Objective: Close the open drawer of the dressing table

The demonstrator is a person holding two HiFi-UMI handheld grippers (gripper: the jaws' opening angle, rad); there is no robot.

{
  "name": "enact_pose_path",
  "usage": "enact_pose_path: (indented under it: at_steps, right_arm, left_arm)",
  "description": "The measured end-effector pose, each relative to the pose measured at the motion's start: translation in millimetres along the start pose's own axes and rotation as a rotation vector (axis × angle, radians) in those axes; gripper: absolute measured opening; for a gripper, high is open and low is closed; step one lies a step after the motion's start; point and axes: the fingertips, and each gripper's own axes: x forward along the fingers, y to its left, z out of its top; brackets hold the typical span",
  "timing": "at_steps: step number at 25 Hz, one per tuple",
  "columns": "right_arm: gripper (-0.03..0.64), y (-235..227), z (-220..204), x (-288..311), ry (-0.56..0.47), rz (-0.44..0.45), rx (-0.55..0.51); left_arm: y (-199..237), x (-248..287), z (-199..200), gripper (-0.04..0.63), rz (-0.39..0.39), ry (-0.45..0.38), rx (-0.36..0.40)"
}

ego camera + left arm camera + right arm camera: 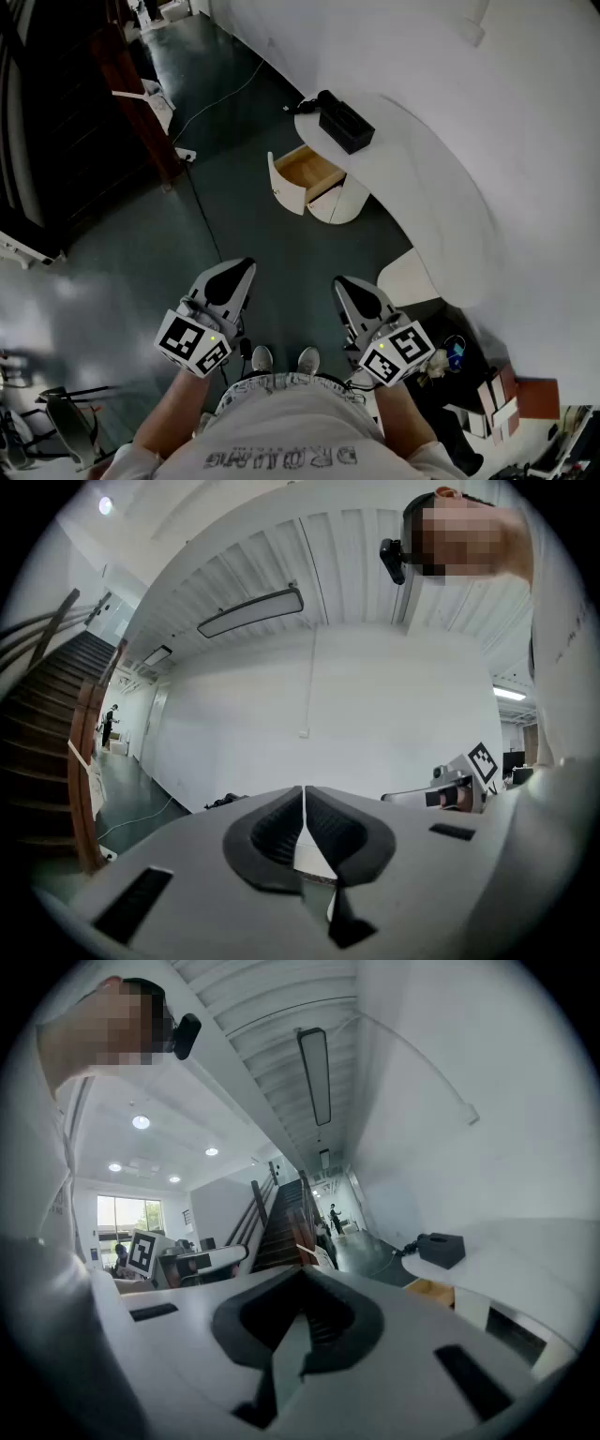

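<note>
While drawer stands open, wood shows.

A dark, glossy floor carries a white curved table that stands against the white wall. A black box sits on the tabletop near its far end. Below that end, the table's drawer stands pulled out over the floor, its wooden inside showing. A thin pale cable trails across the floor beyond the table. A pair of shoes stands on the floor, well apart from the drawer. Cartons crowd the floor near the table's close end.
</note>
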Motion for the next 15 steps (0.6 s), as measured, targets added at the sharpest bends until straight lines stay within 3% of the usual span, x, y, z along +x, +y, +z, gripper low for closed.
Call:
enact_pose_path:
  at_steps: [15]
  right_arm:
    - [0.008,-1.5,-0.2,5.4,0.004,0.009,0.002]
  left_arm:
    - [1.1,1.7,-2.5,0.026,0.0,0.011,0.009]
